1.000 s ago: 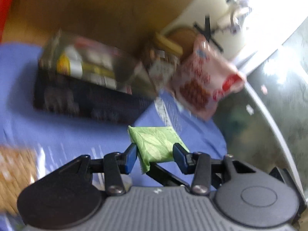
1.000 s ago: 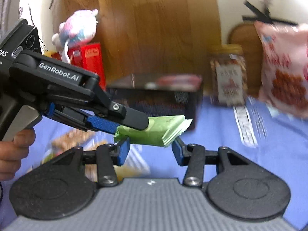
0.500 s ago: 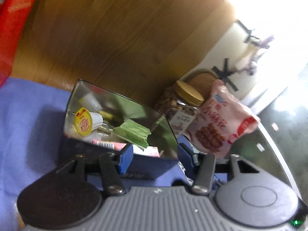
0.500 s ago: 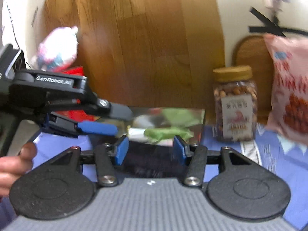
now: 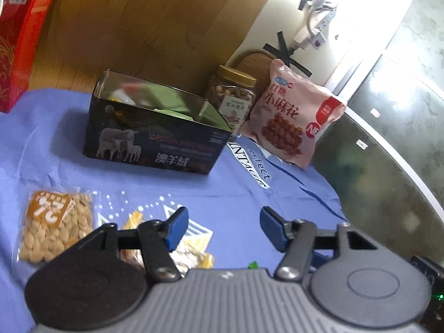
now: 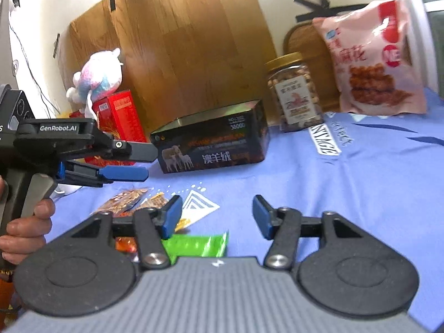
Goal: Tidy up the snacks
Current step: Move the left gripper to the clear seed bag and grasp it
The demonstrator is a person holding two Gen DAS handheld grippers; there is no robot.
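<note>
Status: sorting partly done, judged from the current layout.

Dark rectangular tin box with sheep print [image 5: 155, 141], lid off, standing on the blue cloth-covered desk [image 5: 244, 194] in front of the wooden panel. Several small packets visible inside from the left wrist view, among them something green [image 5: 169, 112] and a white-yellow piece; exact count not readable.

Left gripper [image 5: 223, 229]: fingers apart, nothing between them, held above the cloth on the near side of the box. Same gripper visible from the right wrist view [image 6: 130, 163], fingers likewise apart and empty.

Right gripper [image 6: 216, 216]: fingers spread wide, empty, low over the desk.

Still loose on the cloth:
- clear packet of pale seeds with orange label [image 5: 57, 226], near the left gripper;
- orange-brown snack sachets [image 6: 130, 197], just beyond the right gripper;
- bright green foil packet [image 6: 198, 245], close under the right gripper, partly hidden by its body;
- a small orange wrapper [image 6: 125, 244] beside it, mostly hidden.

Clear plastic jar of nuts with gold lid [image 5: 231, 98] and pink bag of fried twists [image 5: 294, 119] standing behind the box; unclear whether these belong in it.

Estimate: at least four loose items remaining to box. Green foil packet the nearest candidate for the right gripper.
</note>
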